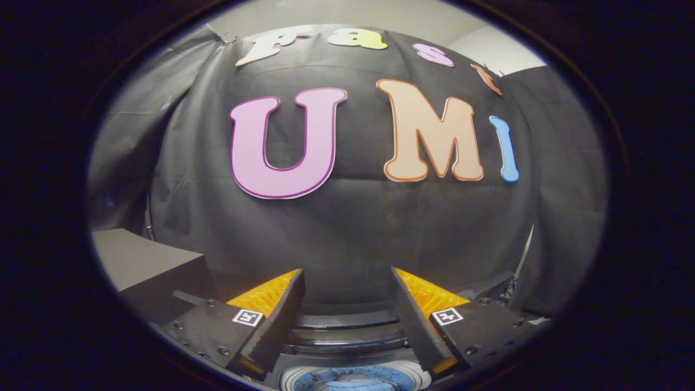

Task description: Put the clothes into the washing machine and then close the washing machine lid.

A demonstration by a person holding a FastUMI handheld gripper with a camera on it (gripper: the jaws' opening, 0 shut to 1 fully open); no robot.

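Showing low between the finger bases is one washing machine [352, 347], its round tub opening [353, 379] holding something blue, too little of it visible to name. One gripper [347, 285] hangs above that machine with its two fingers spread wide, nothing between them. Left of the machine stands one grey box [144, 263]; each finger mount carries one small square marker tag [247, 317].

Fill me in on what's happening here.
A person is holding a handheld gripper level, facing the booth's black cloth wall. Its fingers are open with nothing between them. Below them sits the washing machine, with what looks like blue clothes in its drum. I cannot tell whether the lid is closed.
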